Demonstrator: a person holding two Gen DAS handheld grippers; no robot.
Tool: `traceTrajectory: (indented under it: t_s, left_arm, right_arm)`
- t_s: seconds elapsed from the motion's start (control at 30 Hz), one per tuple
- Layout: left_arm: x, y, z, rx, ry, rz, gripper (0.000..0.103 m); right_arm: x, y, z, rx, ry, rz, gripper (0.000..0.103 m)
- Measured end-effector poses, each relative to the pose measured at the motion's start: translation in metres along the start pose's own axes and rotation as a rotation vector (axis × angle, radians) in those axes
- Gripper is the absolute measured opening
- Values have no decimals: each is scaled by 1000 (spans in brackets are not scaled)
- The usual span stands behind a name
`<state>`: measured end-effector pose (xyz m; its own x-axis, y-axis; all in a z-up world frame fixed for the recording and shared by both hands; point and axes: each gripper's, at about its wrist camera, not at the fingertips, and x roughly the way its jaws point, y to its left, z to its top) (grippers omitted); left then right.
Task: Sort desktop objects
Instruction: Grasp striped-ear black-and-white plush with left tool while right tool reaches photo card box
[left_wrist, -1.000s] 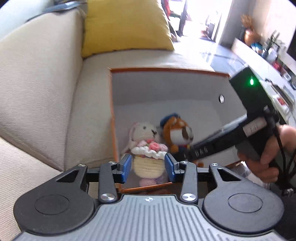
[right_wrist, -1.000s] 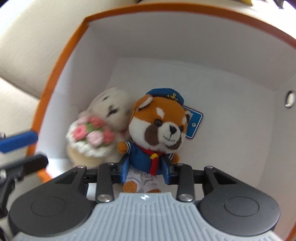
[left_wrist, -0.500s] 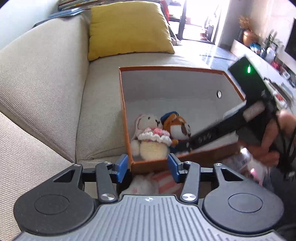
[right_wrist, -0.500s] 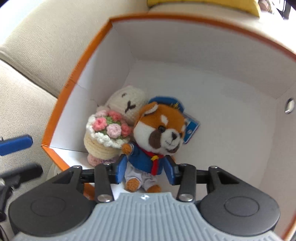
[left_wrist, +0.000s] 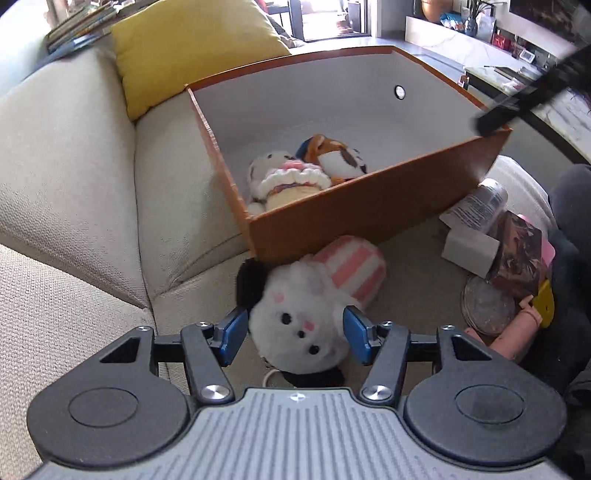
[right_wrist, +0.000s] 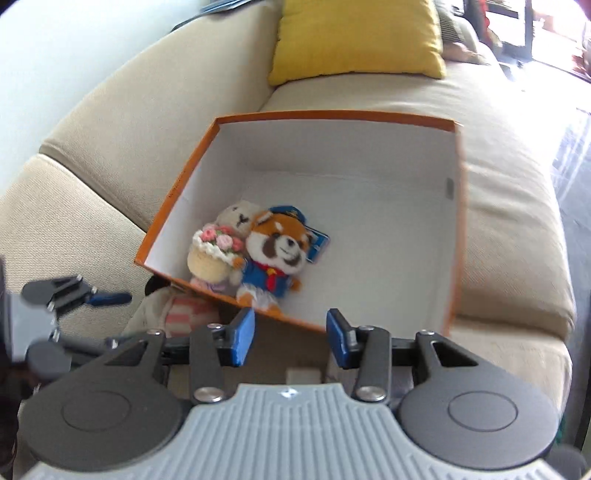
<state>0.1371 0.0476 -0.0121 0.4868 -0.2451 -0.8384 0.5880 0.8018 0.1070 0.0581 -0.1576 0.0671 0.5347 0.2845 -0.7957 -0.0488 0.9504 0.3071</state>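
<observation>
So: two plush in box (left_wrist: 369, 218); white plush (left_wrist: 299, 325) between our widening left claw (left_wrist: 295, 336), ungripped; right claw (right_wrist: 290, 339) half-open, empty; clutter (left_wrist: 495, 258) left.

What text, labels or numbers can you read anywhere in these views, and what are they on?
Nothing can be read.
White bottle beside the orange box: printed label, too small to read.
Blue tag behind the red panda plush: white marking, blurred.
Box's orange left rim: faint dark print, too small.
Book stack behind the sofa: no readable titles.
</observation>
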Motion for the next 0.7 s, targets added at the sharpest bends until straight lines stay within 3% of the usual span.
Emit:
traceTrajectory:
  t_s: [0.07,0.13,0.33,0.53,0.57,0.63,0.7]
  left_arm:
    - [6,12,4,4,20,-18,68]
    - [12,21,7,8,39,-57,79]
    - [37,38,16,-26,73,-187,94]
    - [53,24,21,-51,82,-272,93]
    - [53,18,21,-41,81,-272,91]
    - [53,7,20,-33,90,-283,77]
    - [49,-7,17,-16,98,-256,75]
  right_arm:
    - [-3,-6,-12,19,5,-16,46]
    - [-8,-14,-23,40,15,-36,46]
    - [-14,-34,-51,116,52,-77,46]
    - [-7,-41,-67,137,99,-100,47]
    - [-5,-43,-70,146,113,-105,47]
    - [1,-48,-75,176,145,-105,51]
    - [7,-51,-83,213,179,-85,54]
